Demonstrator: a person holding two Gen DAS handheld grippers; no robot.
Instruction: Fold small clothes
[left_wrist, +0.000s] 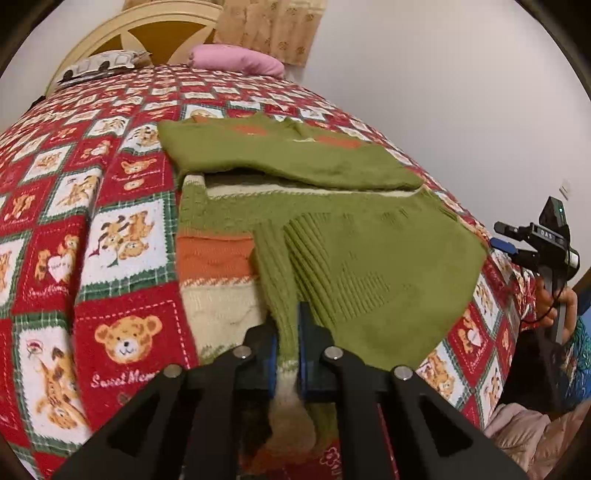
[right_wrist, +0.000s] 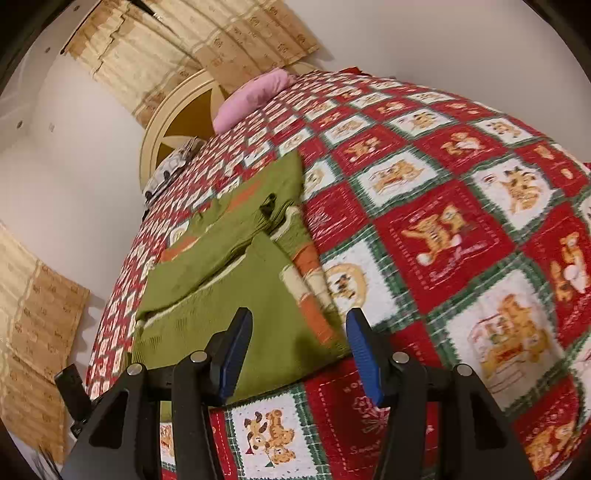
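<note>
Across the teddy-bear quilt (left_wrist: 122, 258) lies the green sweater (left_wrist: 369, 266), one sleeve folded over its body toward twelve o'clock. At six o'clock in the left wrist view, the left gripper (left_wrist: 287, 354) is clamped on the ribbed cuff (left_wrist: 286, 332). The right gripper (right_wrist: 295, 354) hovers over the sweater's near edge, jaws apart, gripping nothing. A pink pillow (left_wrist: 236, 61) sits near the headboard (left_wrist: 147, 29).

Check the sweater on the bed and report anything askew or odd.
The green sweater lies only half folded on the bear-print blanket: its sleeve is pinched in the left gripper, pulled off line, and the upper panel sits crooked. No damage visible.
</note>
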